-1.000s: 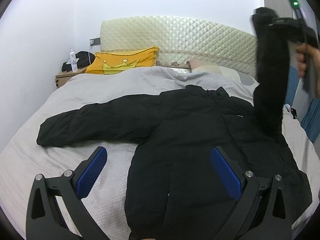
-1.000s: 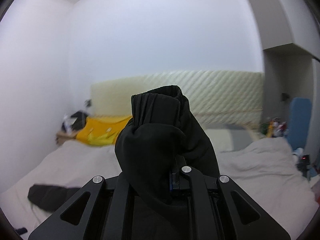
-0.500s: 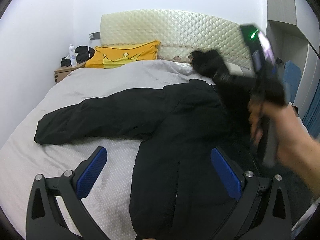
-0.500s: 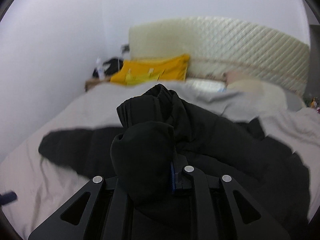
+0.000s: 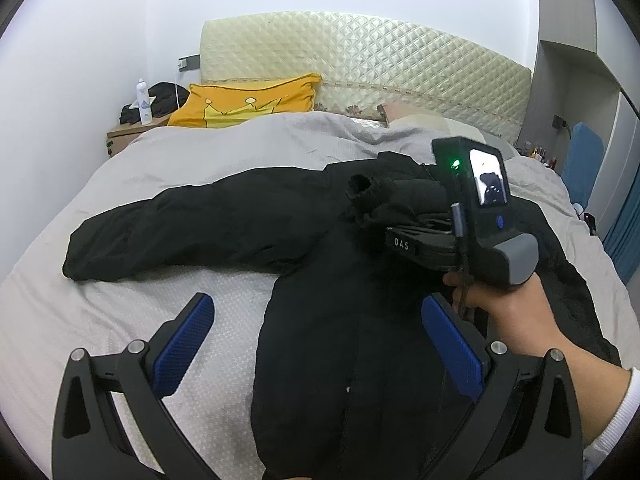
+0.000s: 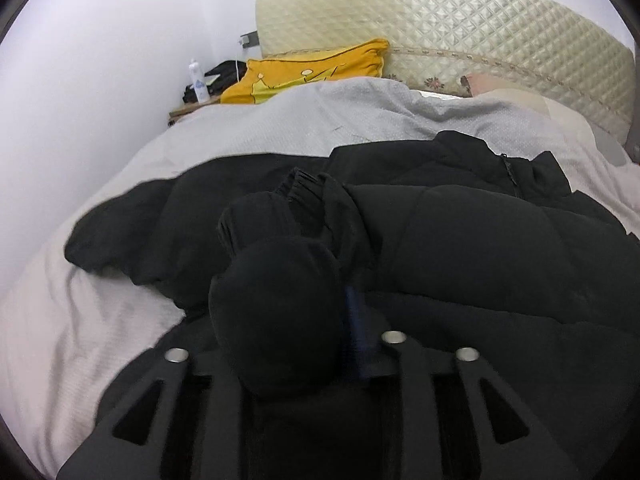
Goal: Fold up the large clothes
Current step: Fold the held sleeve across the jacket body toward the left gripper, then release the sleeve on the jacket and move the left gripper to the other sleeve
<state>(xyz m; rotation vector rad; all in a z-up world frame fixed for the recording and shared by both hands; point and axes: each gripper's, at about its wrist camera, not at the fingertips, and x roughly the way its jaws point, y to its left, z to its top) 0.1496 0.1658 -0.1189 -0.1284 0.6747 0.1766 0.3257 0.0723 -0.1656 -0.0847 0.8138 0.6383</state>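
Centrally, puffy quilted black jacket [image 5: 360, 280], right tool [image 6: 316, 304] pinching sleeve

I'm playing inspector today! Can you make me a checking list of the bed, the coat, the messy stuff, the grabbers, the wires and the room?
Surface: bed with a grey cover, wrinkled near the pillows.
Job's things: black coat lying flat, one sleeve stretched out to the side, the other sleeve bunched over the coat's chest.
Clutter: yellow pillow, white bottle and dark bundle on the bedside table.
Grippers: left gripper open, holding nothing; right gripper shut on the bunched sleeve.
Cables: white cable by the wall socket.
Surroundings: quilted headboard, white wall.
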